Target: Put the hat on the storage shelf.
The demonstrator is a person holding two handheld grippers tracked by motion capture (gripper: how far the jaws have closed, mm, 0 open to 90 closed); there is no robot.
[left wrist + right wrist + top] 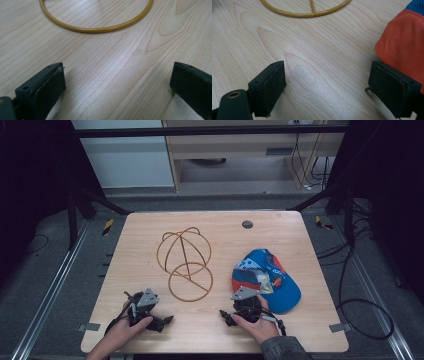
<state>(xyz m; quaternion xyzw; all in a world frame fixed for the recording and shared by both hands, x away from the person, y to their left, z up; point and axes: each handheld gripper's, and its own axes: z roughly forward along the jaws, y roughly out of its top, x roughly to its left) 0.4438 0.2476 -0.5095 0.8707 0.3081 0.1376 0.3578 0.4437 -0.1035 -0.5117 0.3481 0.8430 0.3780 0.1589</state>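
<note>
Pale wooden table (150, 227) holds a wire frame (185, 262), cap (267, 280), both claws (157, 322) (227, 316) wide apart, empty.

My two grippers are black, left gripper (167, 320) and right gripper (223, 315), each topped by a grey three-cornered plate with black cable trailing (jaws blocky, screw holes visible), and my right sleeve (282, 350) is grey.

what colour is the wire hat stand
Golden yellow wire hat stand; its colour shows best in the left gripper view.
</note>
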